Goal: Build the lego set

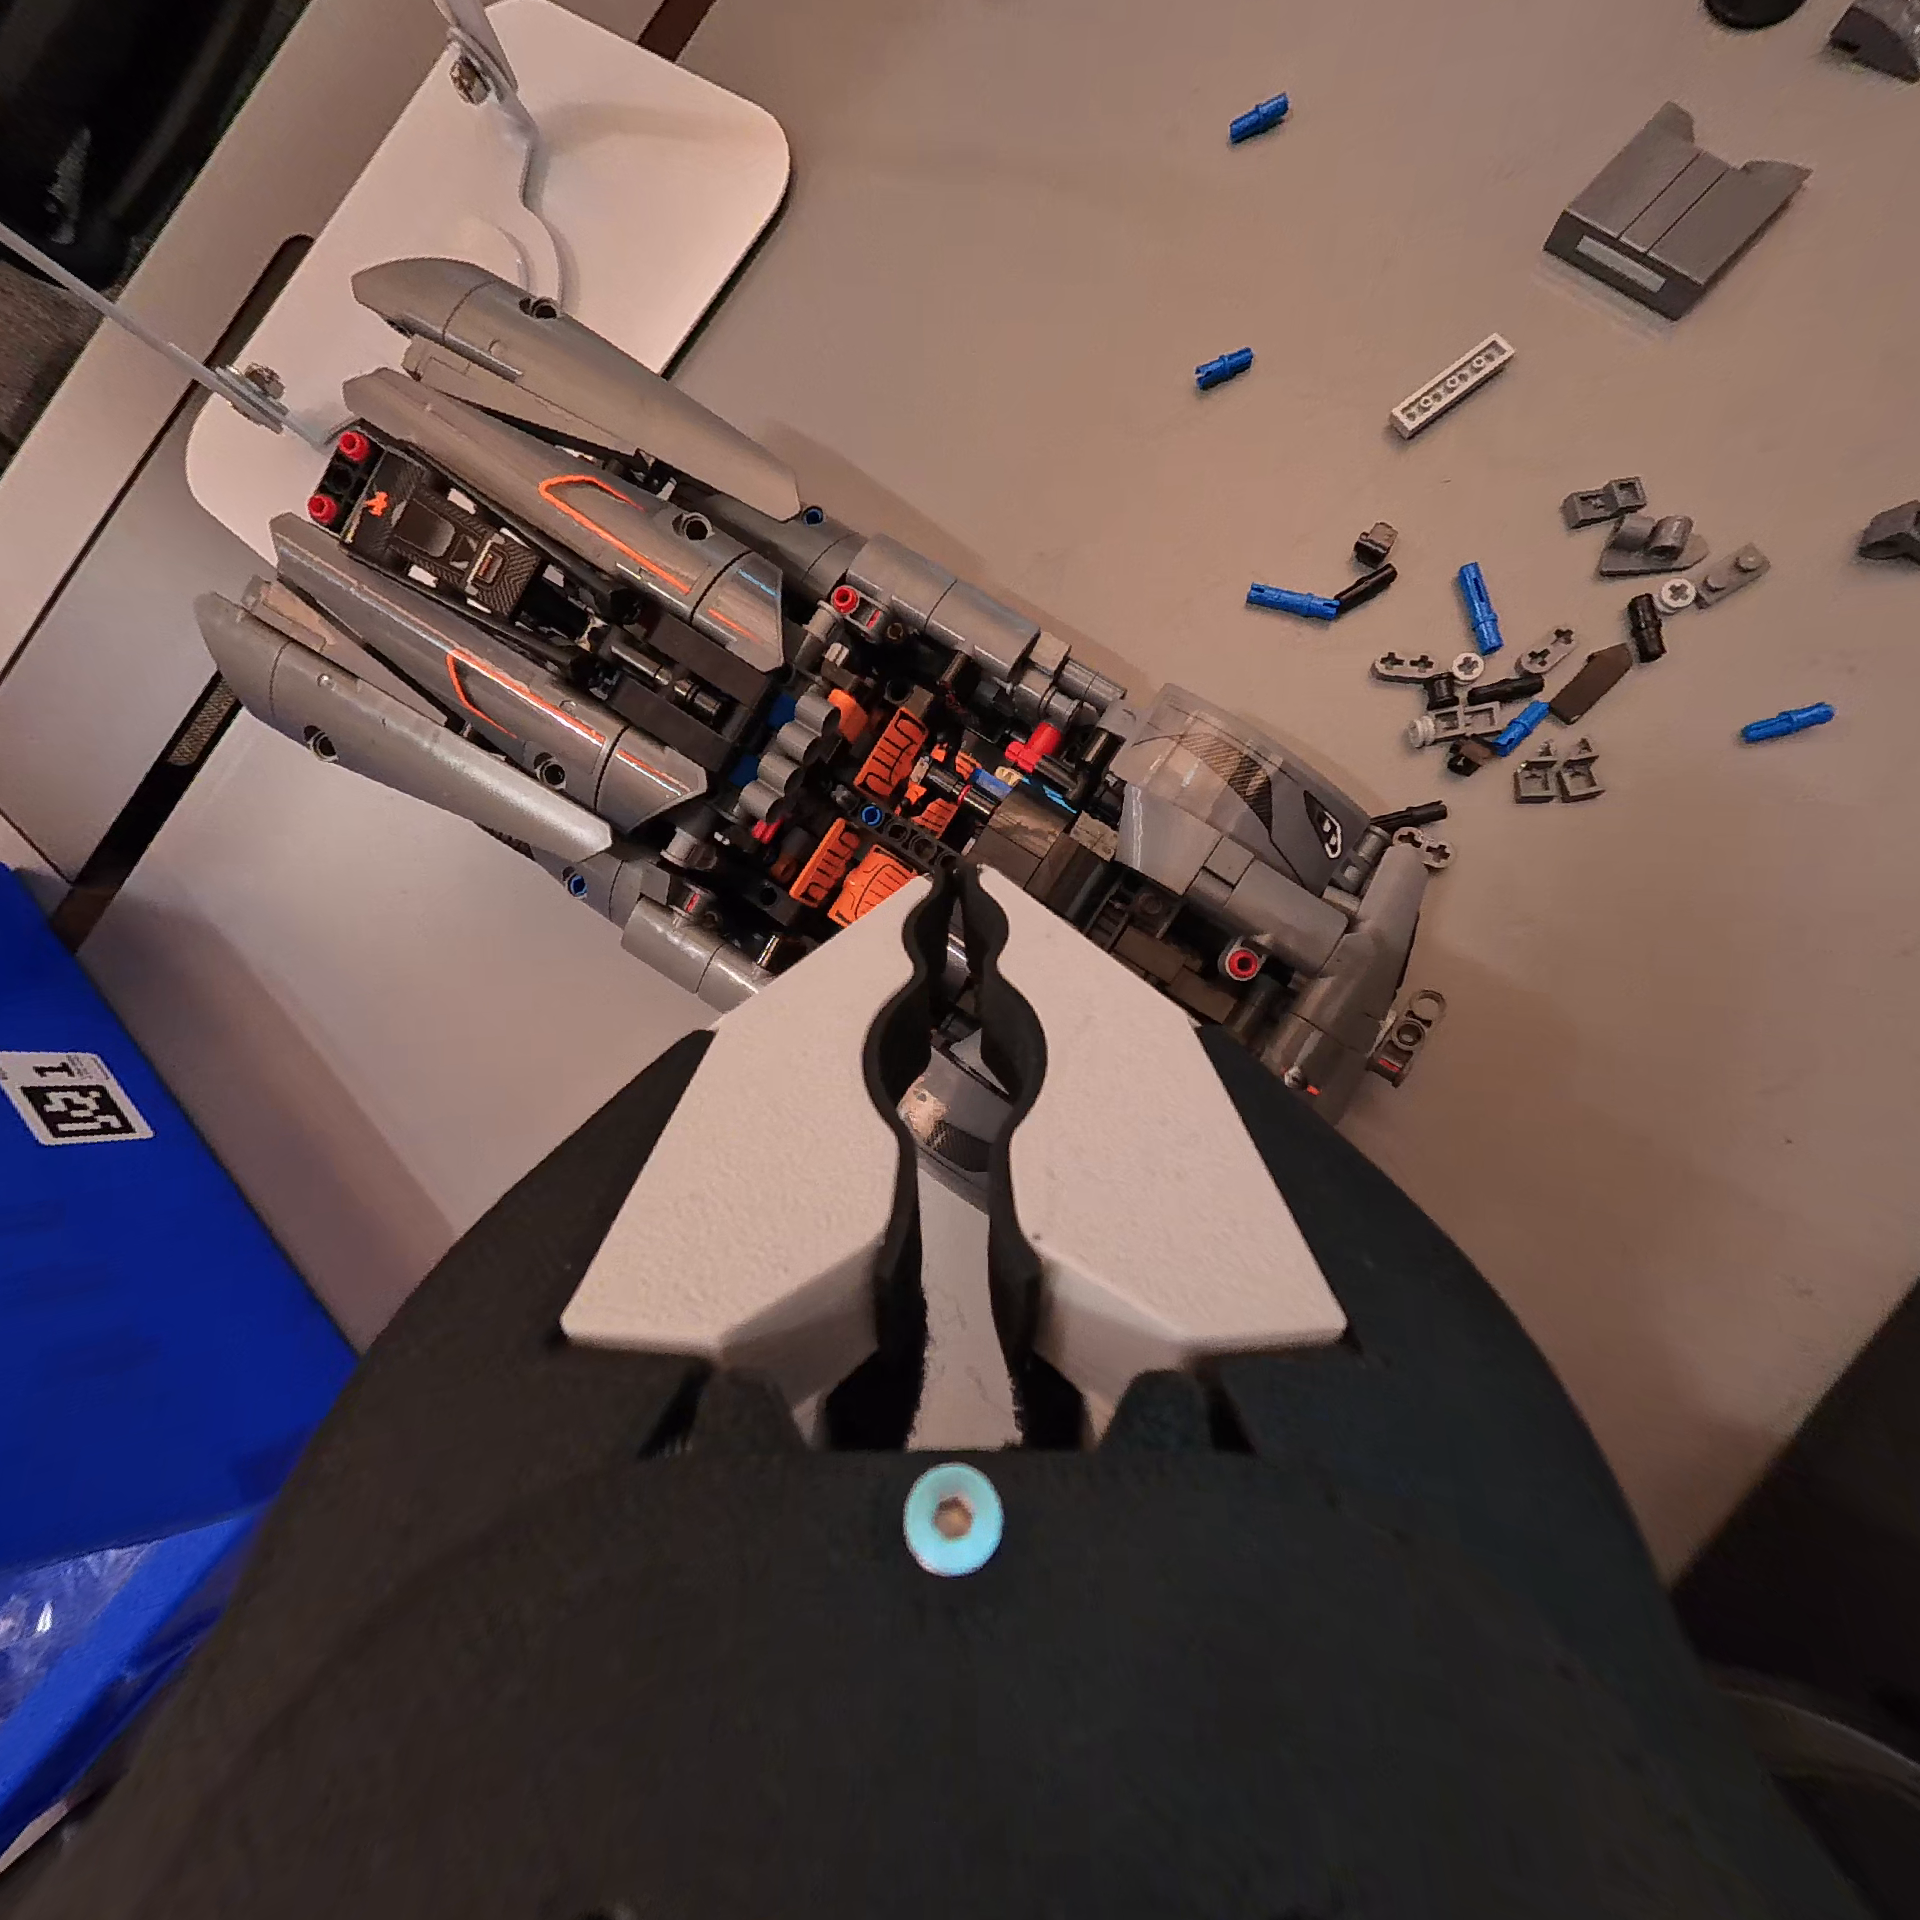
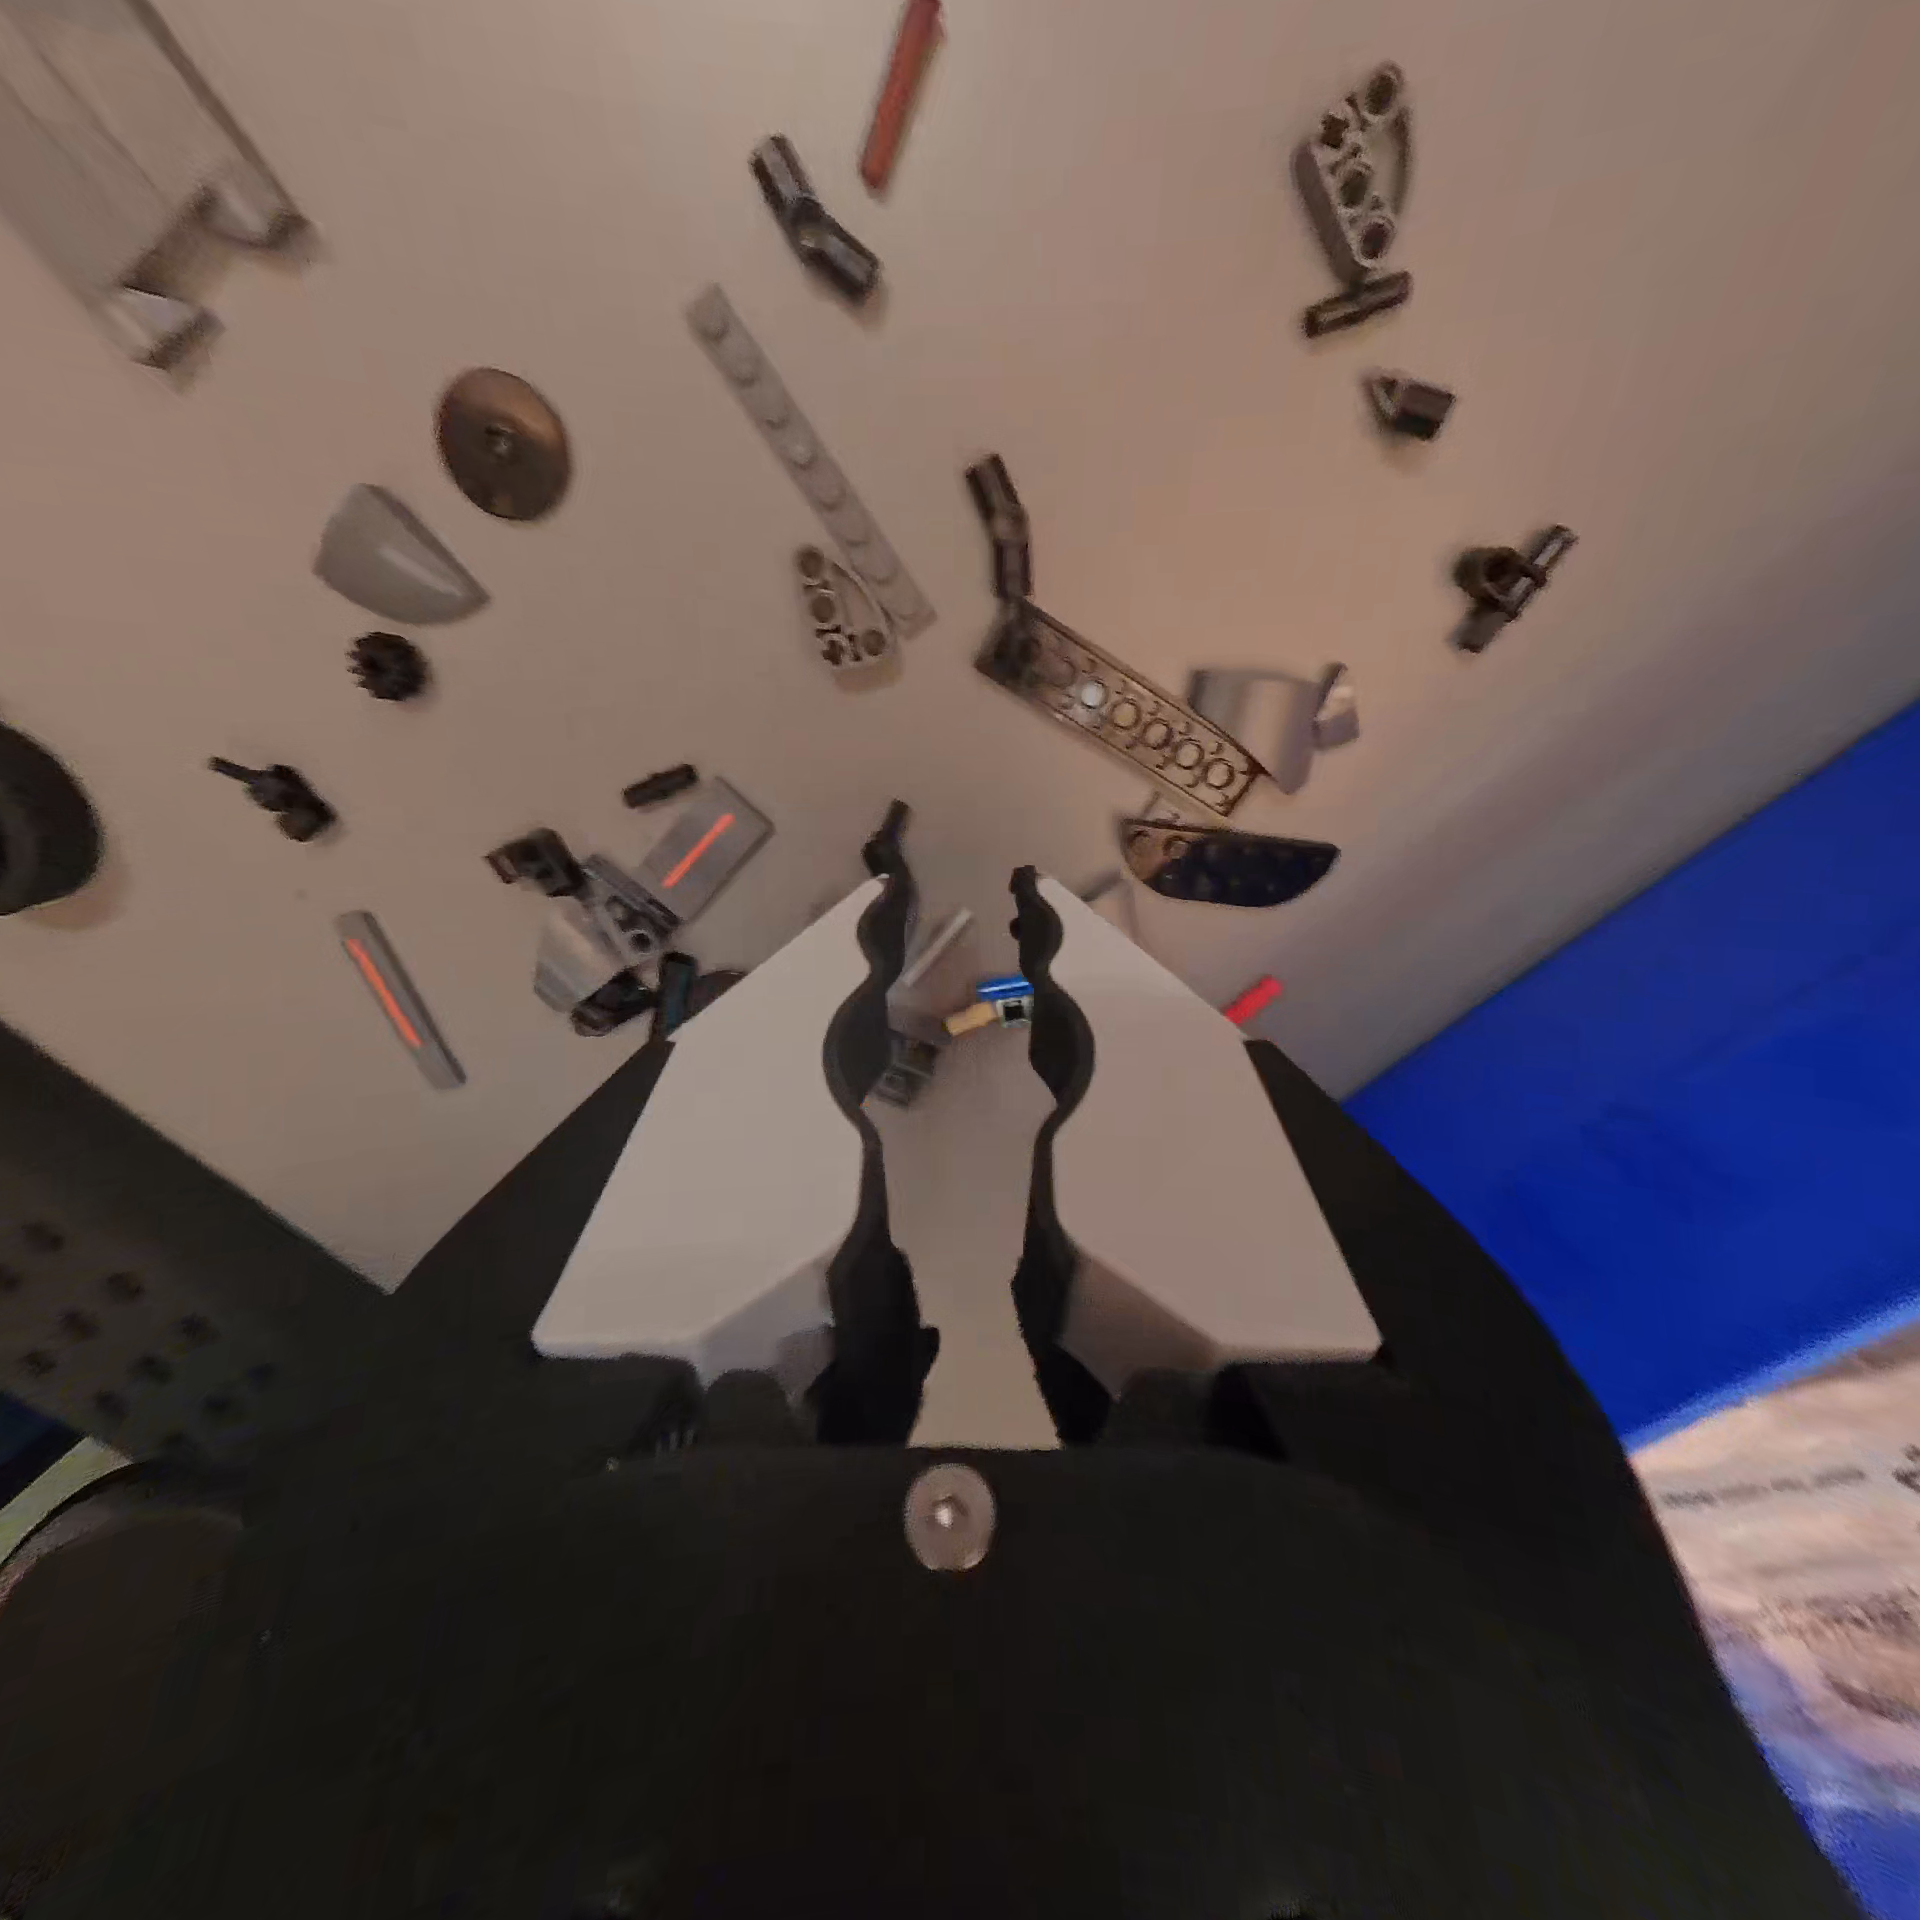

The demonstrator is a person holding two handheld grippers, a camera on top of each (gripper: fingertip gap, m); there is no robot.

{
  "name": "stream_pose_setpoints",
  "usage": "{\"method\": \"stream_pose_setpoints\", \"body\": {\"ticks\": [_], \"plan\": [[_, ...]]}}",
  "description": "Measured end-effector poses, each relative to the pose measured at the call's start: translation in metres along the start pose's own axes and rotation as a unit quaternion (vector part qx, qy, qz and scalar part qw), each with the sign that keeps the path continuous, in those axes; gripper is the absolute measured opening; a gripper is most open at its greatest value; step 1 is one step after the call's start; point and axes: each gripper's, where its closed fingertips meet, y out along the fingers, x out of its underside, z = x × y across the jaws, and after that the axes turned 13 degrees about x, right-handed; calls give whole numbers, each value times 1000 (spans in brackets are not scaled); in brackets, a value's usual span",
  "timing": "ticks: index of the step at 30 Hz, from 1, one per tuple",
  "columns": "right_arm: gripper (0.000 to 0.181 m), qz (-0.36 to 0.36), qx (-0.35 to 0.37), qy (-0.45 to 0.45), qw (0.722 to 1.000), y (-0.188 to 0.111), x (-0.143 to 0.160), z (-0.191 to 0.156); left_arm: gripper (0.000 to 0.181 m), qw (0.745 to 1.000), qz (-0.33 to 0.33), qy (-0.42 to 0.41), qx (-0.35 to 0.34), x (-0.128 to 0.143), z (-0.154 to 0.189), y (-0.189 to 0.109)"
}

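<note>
Lego model (image 1: 790,665) just beyond closed left gripper (image 1: 951,878) tips, right gripper (image 2: 956,883) parted above loose pieces (image 2: 1122,717)

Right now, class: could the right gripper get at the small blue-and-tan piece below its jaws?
Probably yes: the right gripper is open, and the blue-and-tan piece lies uncovered on the table between its fingers.

The left gripper (image 1: 954,883), white-fingered with black wavy pads, has its tips nearly together at the near edge of a long grey, black and orange brick-built car model (image 1: 790,665) lying on the pale table (image 1: 1039,312). Whether it pinches anything is unclear. Loose blue pins (image 1: 1291,601) and small grey pieces (image 1: 1652,540) lie scattered right of the model, and a blue bin (image 1: 125,1299) stands at the left.
</note>
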Motion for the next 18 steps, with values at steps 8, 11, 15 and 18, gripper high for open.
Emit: {"method": "stream_pose_setpoints", "body": {"ticks": [8,11,15,18], "plan": [[6,-16,34,-13,999,8,4,10,0,1000,1,0,5,0,1,0],[0,-32,76,-29,996,7,11,24,0,1000,2,0,6,0,1,0],[5,-6,25,3,1000,7,3,12,0,1000,0,0,9,0,2,1],[8,-34,66,4,997,10,15,27,0,1000,-2,1,8,1,2,2]]}}
